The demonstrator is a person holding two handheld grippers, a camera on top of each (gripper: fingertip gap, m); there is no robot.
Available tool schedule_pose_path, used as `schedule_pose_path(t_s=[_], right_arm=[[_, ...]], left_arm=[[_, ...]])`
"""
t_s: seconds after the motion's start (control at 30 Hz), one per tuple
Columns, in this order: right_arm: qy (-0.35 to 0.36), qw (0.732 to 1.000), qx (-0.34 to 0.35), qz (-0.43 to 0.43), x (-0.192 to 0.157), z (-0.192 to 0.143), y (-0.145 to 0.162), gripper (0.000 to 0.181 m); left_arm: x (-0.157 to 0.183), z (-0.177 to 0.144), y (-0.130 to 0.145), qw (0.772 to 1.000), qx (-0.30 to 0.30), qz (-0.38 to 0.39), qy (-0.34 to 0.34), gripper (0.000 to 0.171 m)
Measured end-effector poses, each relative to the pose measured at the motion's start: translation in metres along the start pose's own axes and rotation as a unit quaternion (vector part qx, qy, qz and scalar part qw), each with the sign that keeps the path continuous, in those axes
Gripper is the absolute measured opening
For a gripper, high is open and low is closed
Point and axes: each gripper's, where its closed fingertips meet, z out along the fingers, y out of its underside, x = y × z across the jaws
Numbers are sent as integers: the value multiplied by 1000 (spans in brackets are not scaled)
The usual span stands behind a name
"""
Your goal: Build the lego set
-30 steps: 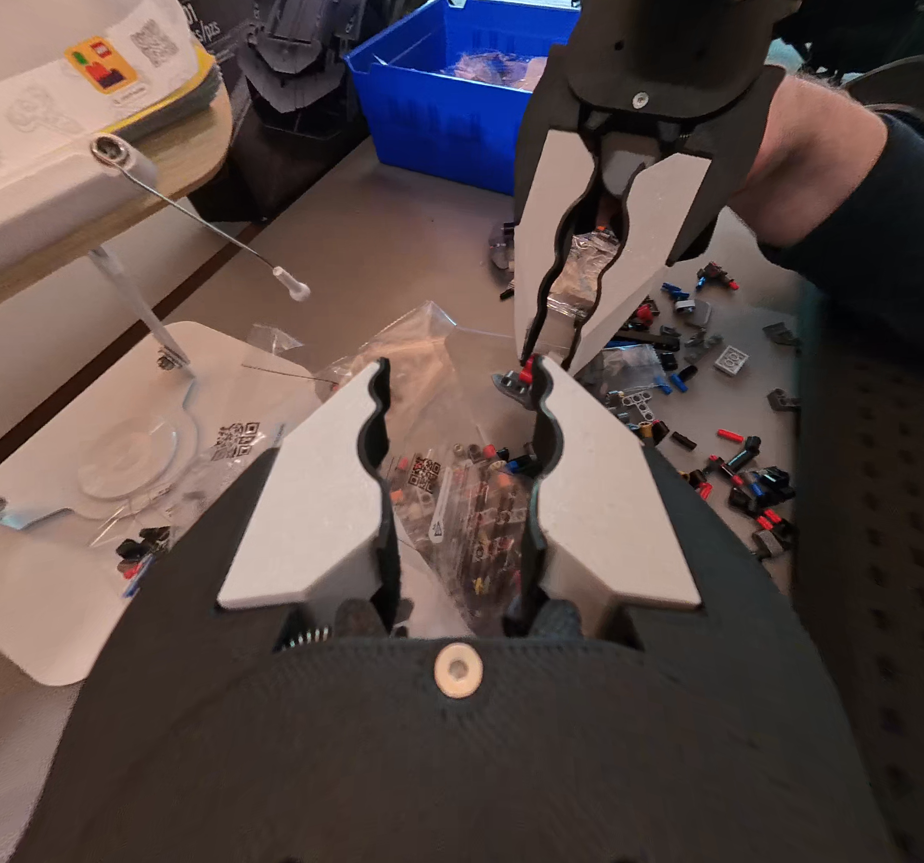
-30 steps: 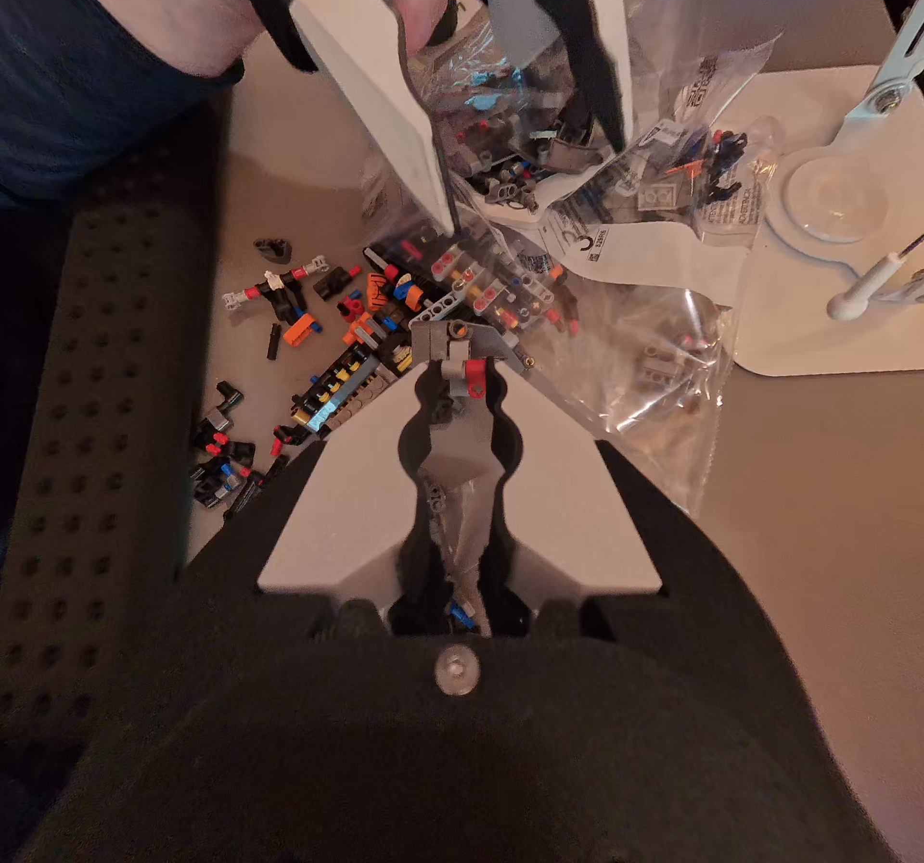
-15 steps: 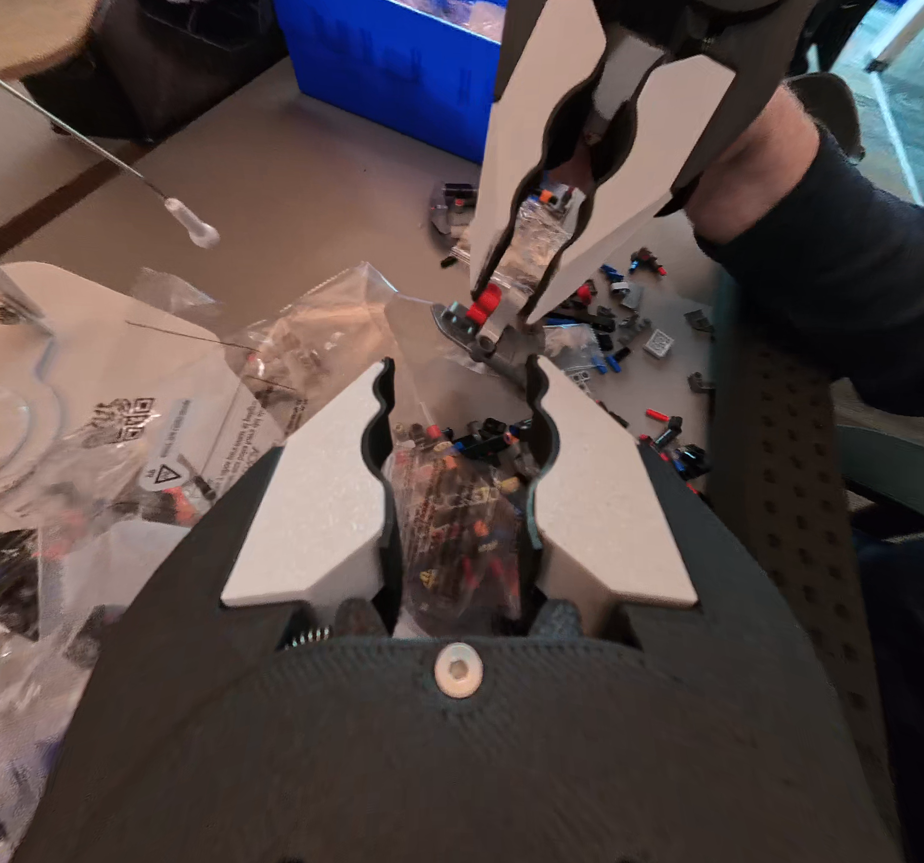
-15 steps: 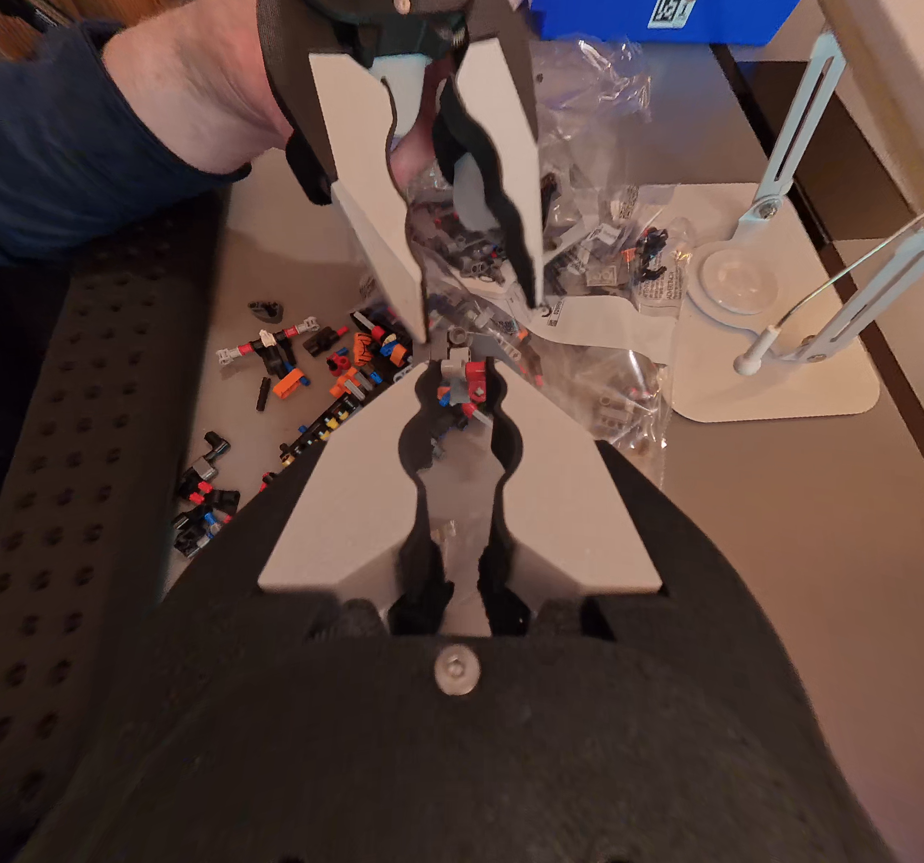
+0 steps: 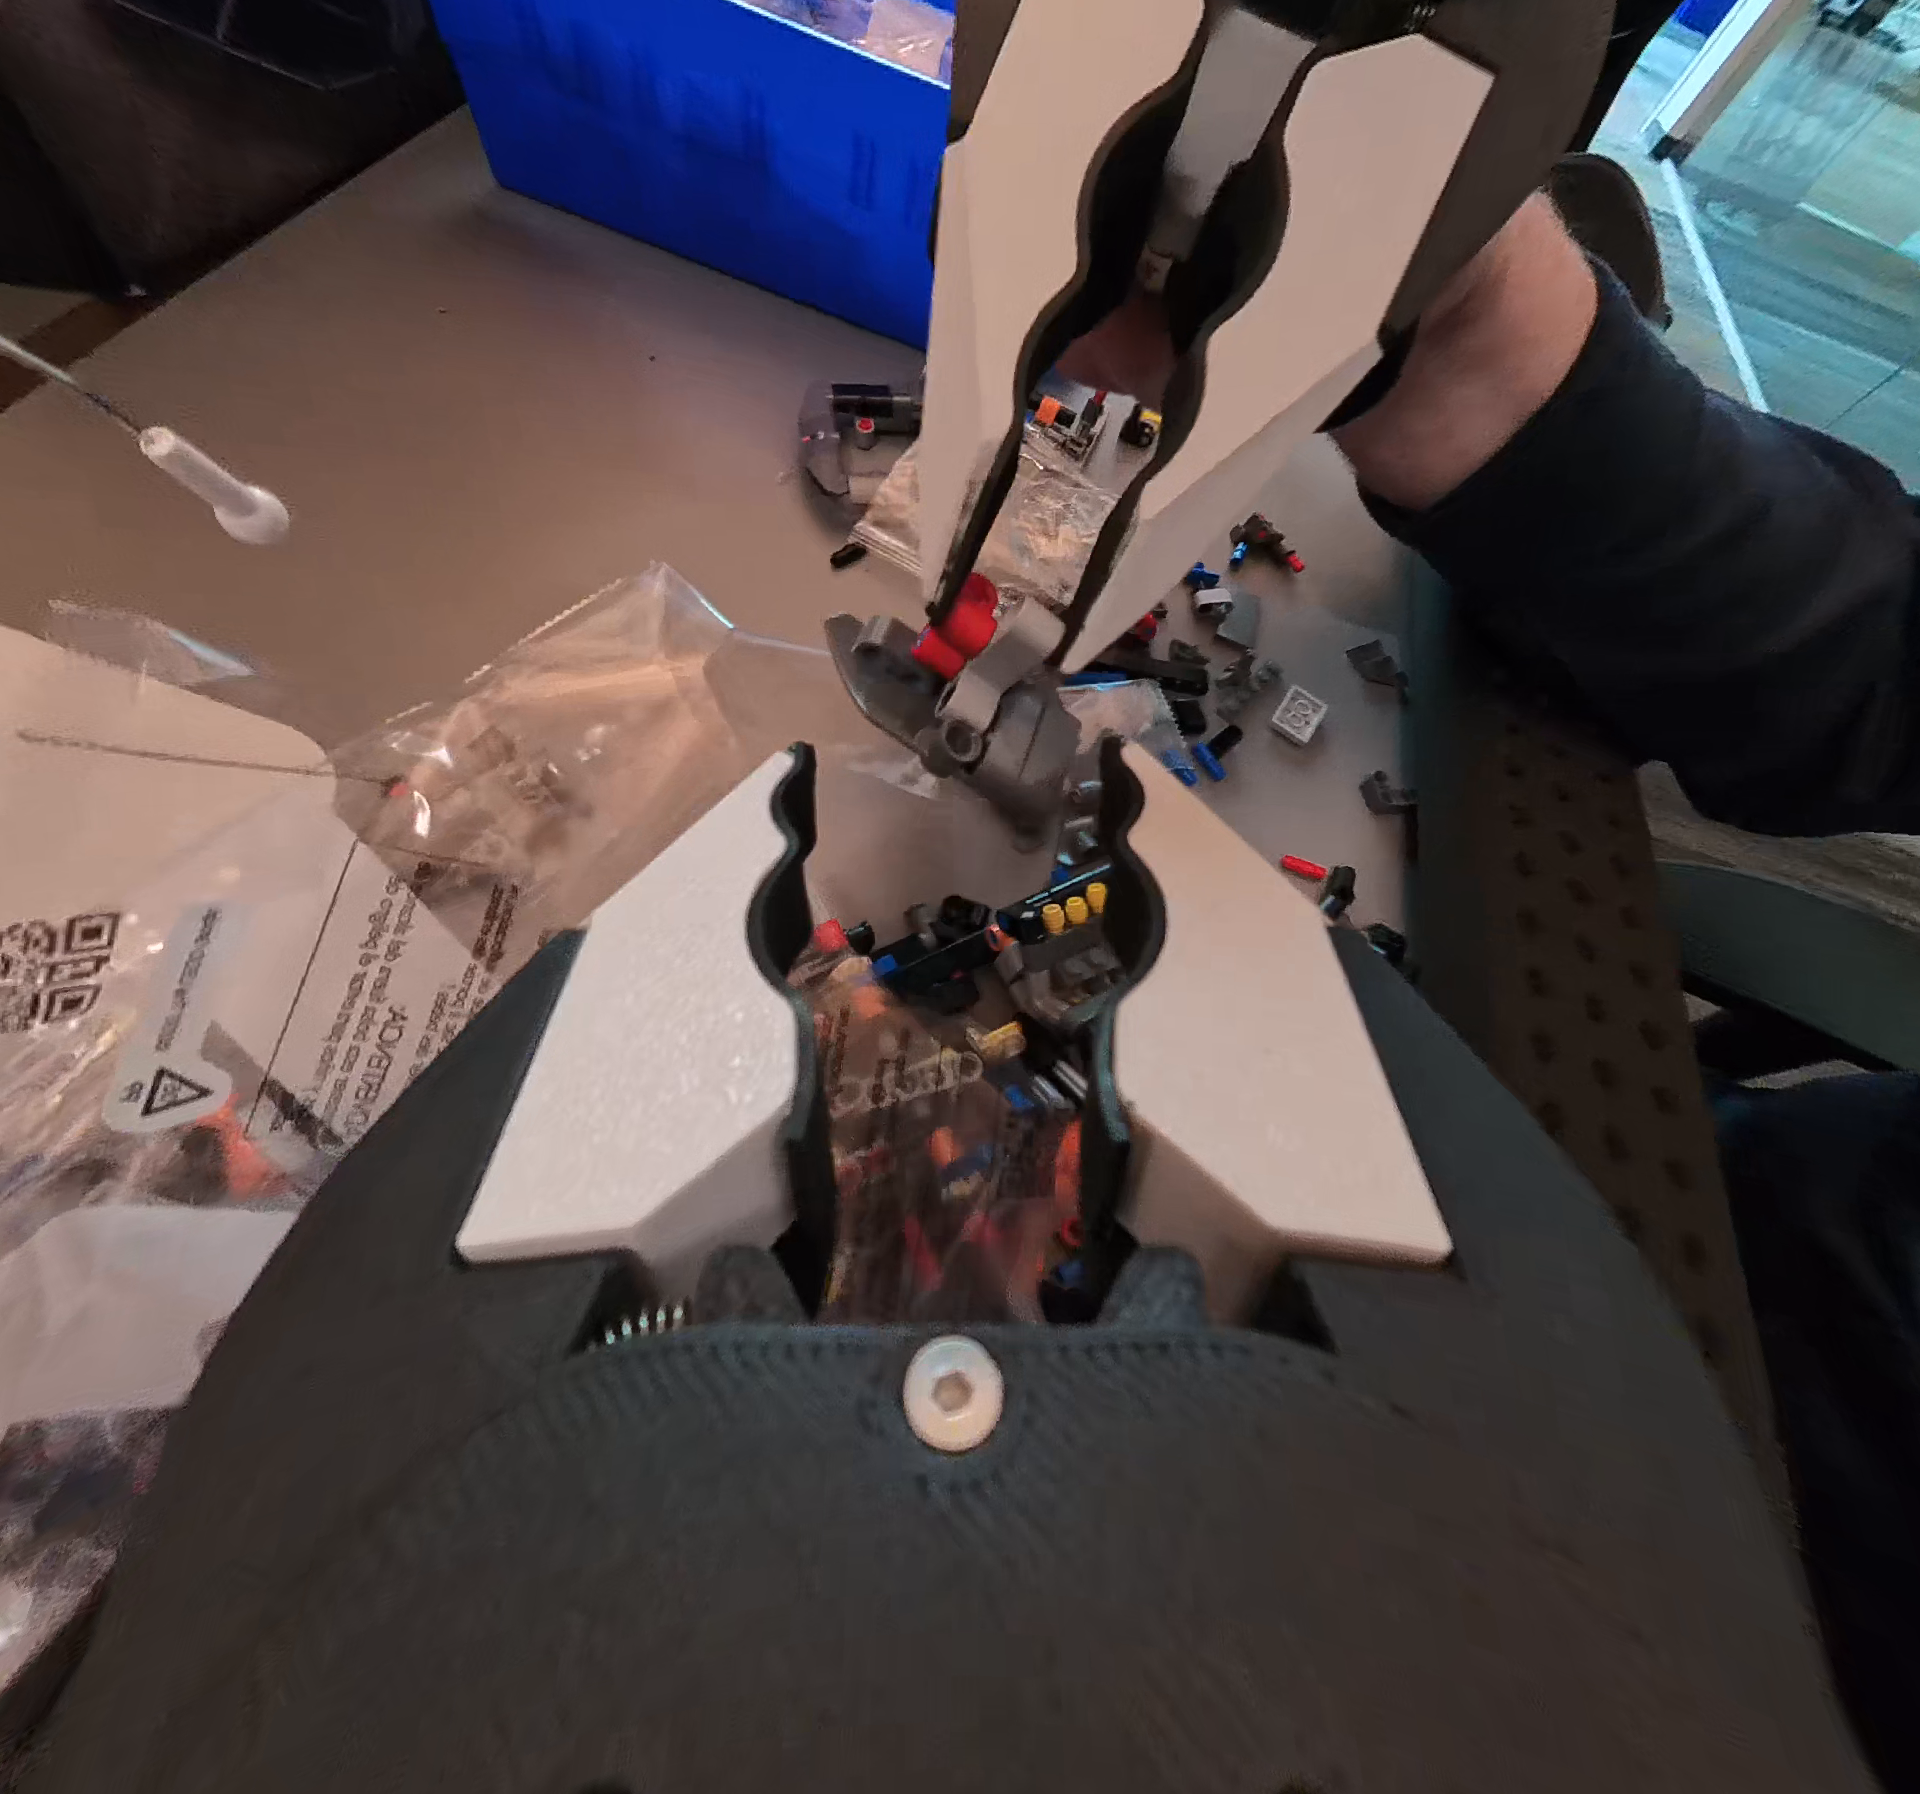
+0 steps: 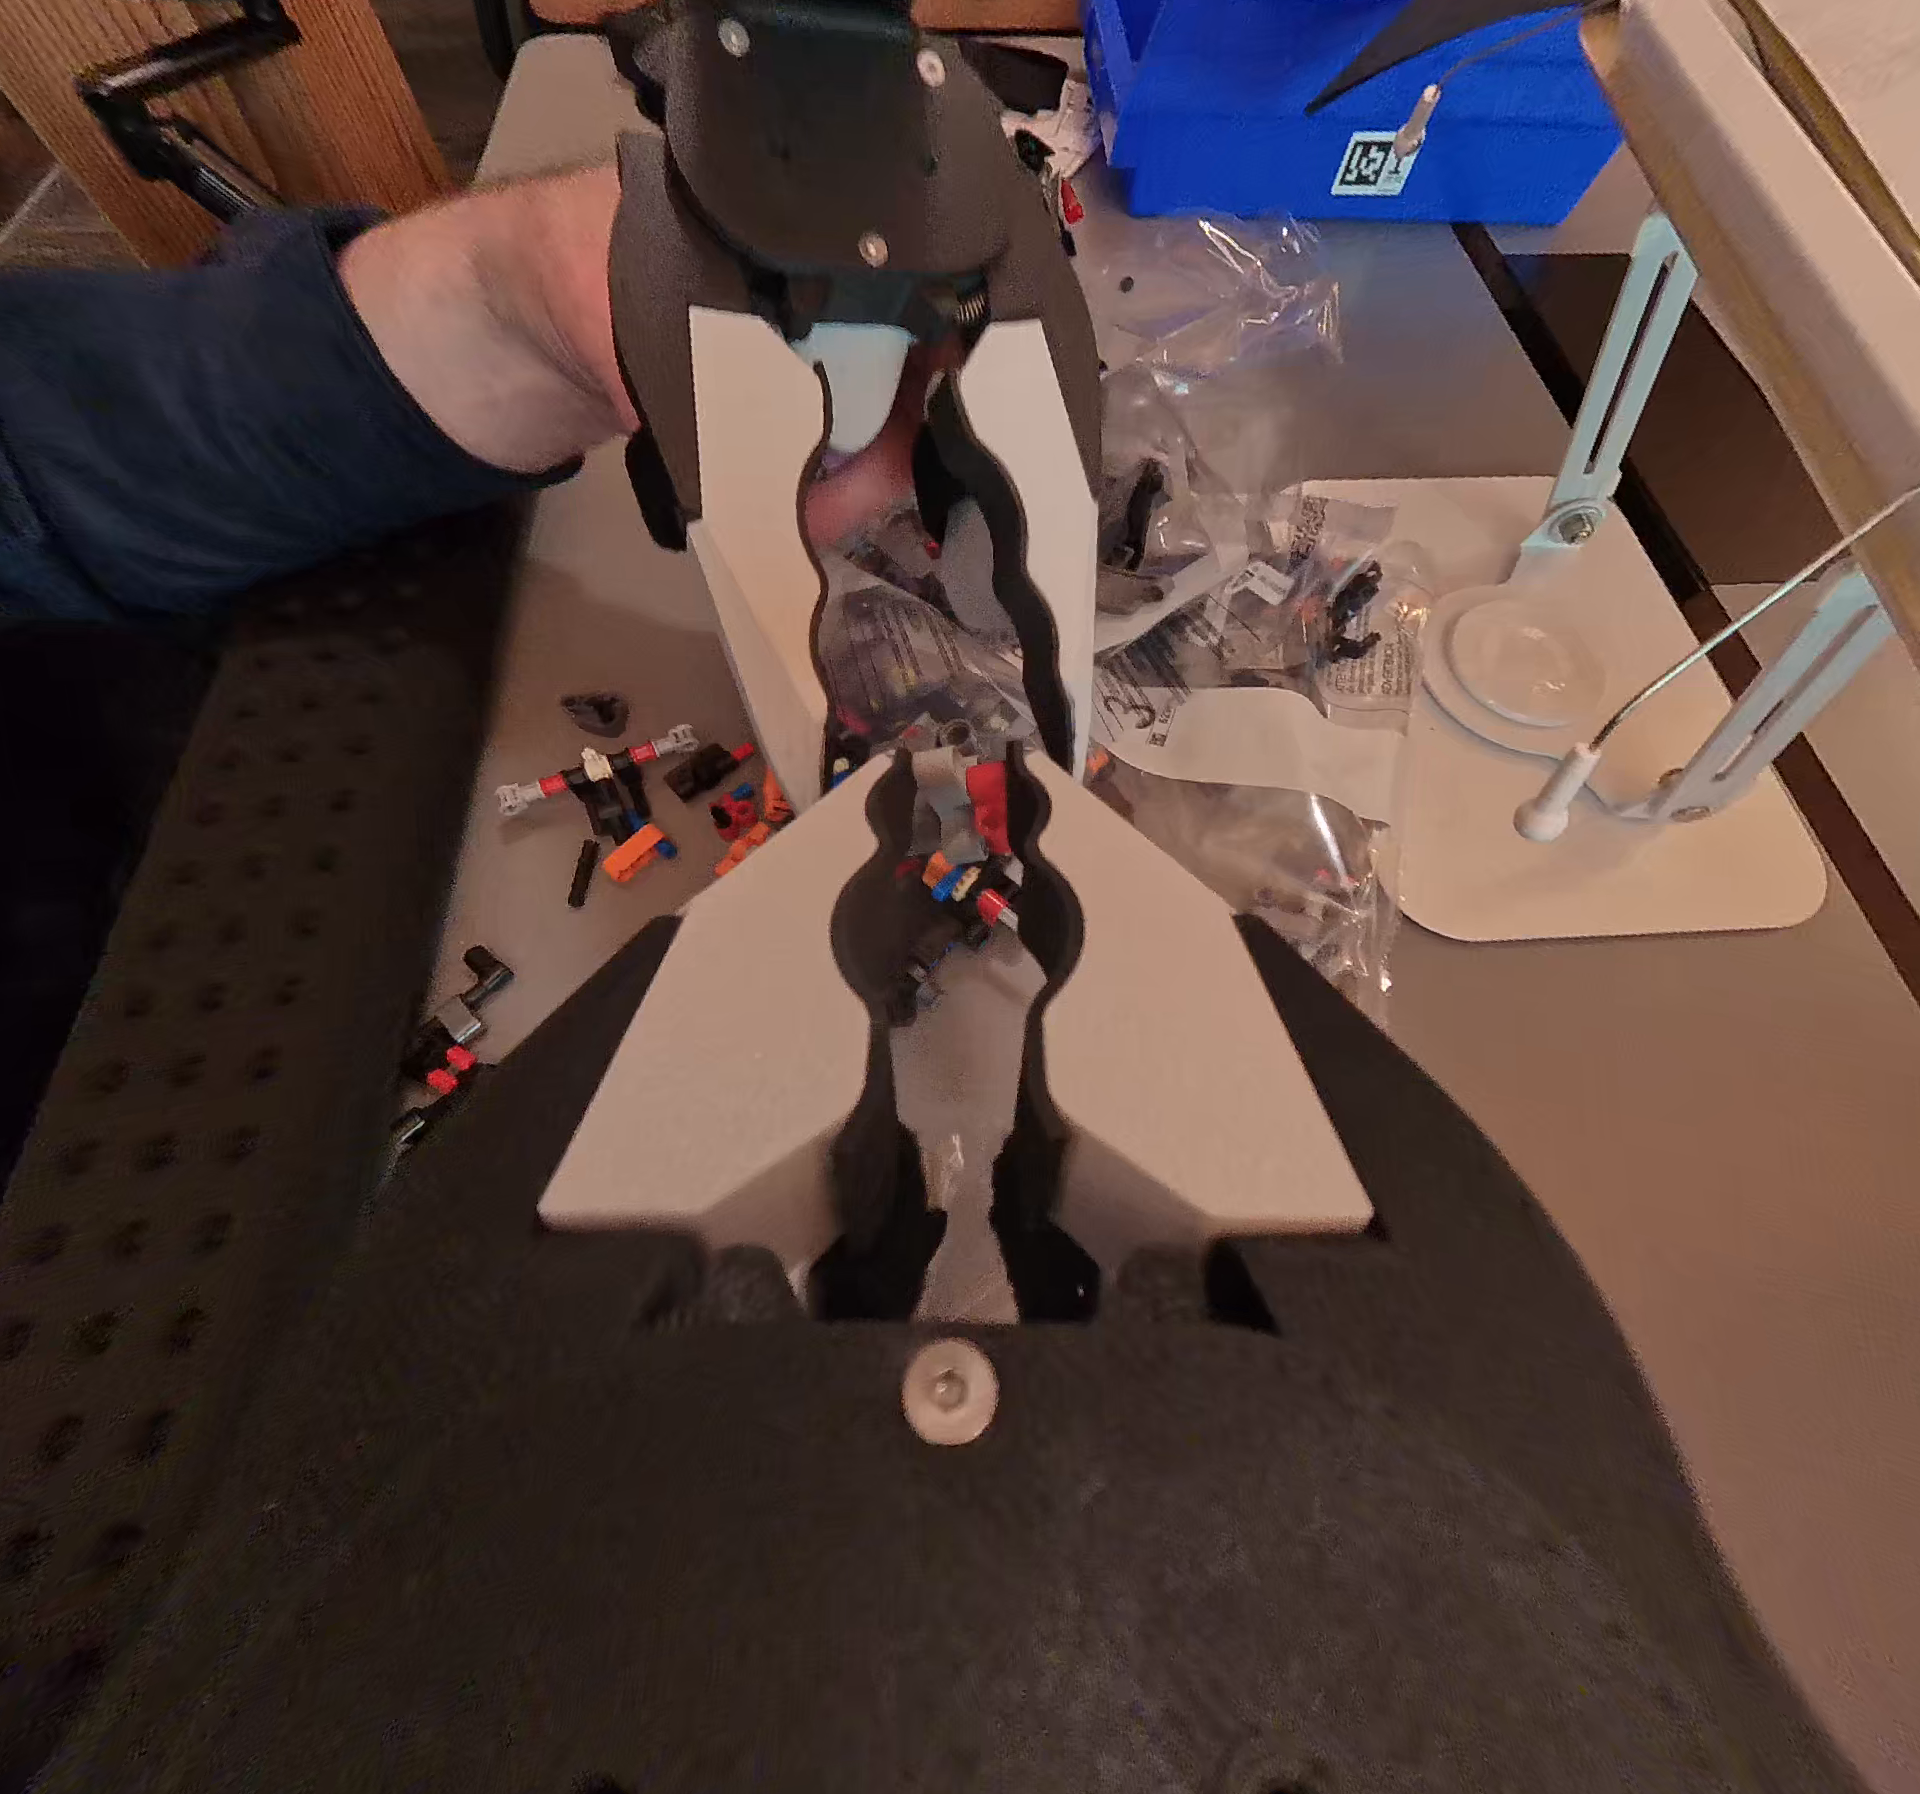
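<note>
My right gripper (image 6: 954,759) is shut on a small grey lego assembly (image 6: 940,788) with a red piece (image 6: 985,794) on it, and holds it above the table. In the left wrist view it reaches down from above (image 5: 1003,643), with the assembly (image 5: 987,736) hanging from its tips and the red piece (image 5: 956,632) on top. My left gripper (image 5: 954,757) is open and empty, its tips just short of the assembly on either side. Its white fingers (image 6: 748,549) point down opposite my right gripper in the right wrist view.
Loose lego pieces (image 5: 1247,664) (image 6: 623,799) lie on the grey table. Clear bags of parts (image 5: 540,757) (image 6: 1299,622) lie beneath the grippers. A blue bin (image 5: 675,113) stands at the back. A white stand base (image 6: 1610,809) is at the right, a black perforated mat (image 6: 208,913) at the left. The tips of both grippers are at nearly the same place.
Both grippers have risen from the table and come closer, tip to tip. The right gripper has kept hold of the grey assembly. The left gripper has stayed open.
</note>
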Motion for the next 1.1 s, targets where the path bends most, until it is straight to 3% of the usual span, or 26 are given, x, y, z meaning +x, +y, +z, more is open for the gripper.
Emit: schedule_pose_path(t_s=[0.07, 0.27, 0.3, 0.47, 0.77, 0.9, 1.1], right_arm=[[-4, 1000, 3, 1, -1, 0, -1, 14], [-4, 1000, 7, 4, -1, 0, 0, 15], [-1, 1000, 11, 5, 1, -1, -1, 15], [7, 1000, 12, -3, 4, -8, 0, 18], [15, 1000, 11, -10, 4, -8, 1, 16], [26, 999, 11, -28, 3, -7, -2, 16], [32, 998, 15, -45, 2, -9, -5, 16]], left_arm=[[2, 3, -2, 1000, 4, 17, -3, 42], [0, 4, -4, 999, 6, 36, -17, 36], [-2, 3, -2, 999, 0, 42, -26, 25], [-3, 2, -3, 998, -1, 56, -35, 17], [-3, 0, -3, 997, -1, 63, -43, 15], [0, 0, -7, 999, 18, 34, -19, 24], [-3, -2, -10, 999, 29, 34, -22, 15]])
